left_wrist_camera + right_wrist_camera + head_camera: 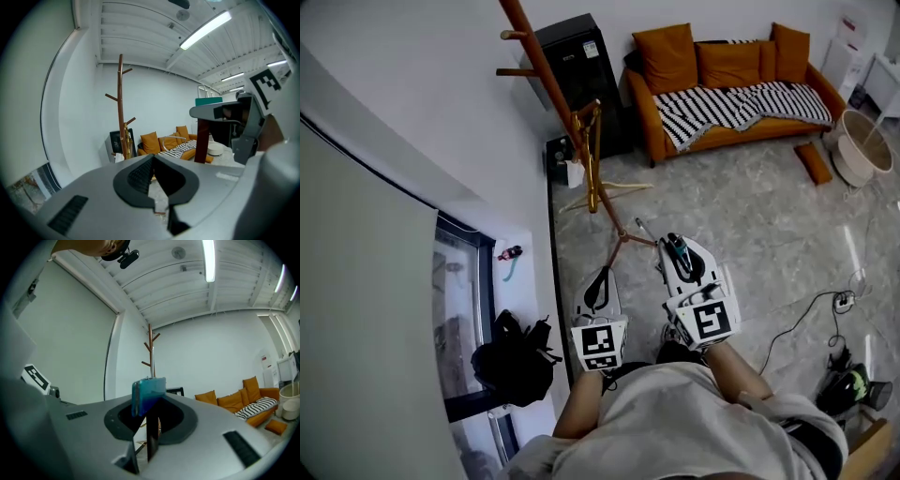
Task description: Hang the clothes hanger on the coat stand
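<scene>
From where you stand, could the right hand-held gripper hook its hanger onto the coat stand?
Probably not yet: the coat stand is well ahead of the right hand-held gripper and its hanger, with only bare floor between.

Grey stone floor (750, 216) carries the sofa (727, 70) at one o'clock, a cushion (814, 161) and tub (861, 148) at two, a power strip (843, 301) (cable trailing) at four, the coat stand (564, 112) and a cabinet (581, 80) at twelve.
</scene>
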Available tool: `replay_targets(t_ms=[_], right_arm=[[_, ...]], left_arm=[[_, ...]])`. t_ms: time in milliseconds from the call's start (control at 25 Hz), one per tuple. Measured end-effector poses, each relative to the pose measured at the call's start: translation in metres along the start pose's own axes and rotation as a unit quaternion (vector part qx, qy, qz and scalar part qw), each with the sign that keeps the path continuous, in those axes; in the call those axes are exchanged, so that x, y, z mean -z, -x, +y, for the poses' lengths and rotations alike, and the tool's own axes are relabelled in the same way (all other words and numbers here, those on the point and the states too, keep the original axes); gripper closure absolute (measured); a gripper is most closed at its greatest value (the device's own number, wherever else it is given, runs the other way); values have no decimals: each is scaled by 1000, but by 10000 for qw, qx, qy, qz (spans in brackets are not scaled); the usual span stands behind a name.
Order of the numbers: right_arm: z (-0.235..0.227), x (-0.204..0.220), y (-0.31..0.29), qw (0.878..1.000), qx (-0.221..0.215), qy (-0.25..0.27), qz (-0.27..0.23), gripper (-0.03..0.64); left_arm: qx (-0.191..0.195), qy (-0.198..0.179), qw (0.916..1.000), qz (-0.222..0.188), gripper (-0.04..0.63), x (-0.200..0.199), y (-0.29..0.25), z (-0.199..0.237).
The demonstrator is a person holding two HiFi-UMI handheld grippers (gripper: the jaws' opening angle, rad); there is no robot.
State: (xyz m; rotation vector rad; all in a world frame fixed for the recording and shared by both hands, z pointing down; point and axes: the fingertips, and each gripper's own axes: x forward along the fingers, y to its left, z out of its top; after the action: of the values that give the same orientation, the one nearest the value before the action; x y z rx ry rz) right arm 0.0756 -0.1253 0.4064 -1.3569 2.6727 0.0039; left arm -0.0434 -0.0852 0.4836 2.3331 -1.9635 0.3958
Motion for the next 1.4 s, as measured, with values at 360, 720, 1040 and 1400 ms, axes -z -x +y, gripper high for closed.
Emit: replay_targets(t_ms=[360,720,1040,1400], right_arm=[[-52,4,-8,9993,24,-382,-30,566],[-70,4,-22,9988,202,-444,-65,566],[-63,-23,-70,9984,1,-516,-221,566],[-41,-67,-152,9929,-478,-840,-688,566]], left_arm=[[190,-143,9997,12,586,-14,-41,-23],[270,-342,9990,87,586,-10,-69,-13],[317,-626,9975,43,586,-29,-102,15],[16,-1413,9899,68,586,-64,-143,72]])
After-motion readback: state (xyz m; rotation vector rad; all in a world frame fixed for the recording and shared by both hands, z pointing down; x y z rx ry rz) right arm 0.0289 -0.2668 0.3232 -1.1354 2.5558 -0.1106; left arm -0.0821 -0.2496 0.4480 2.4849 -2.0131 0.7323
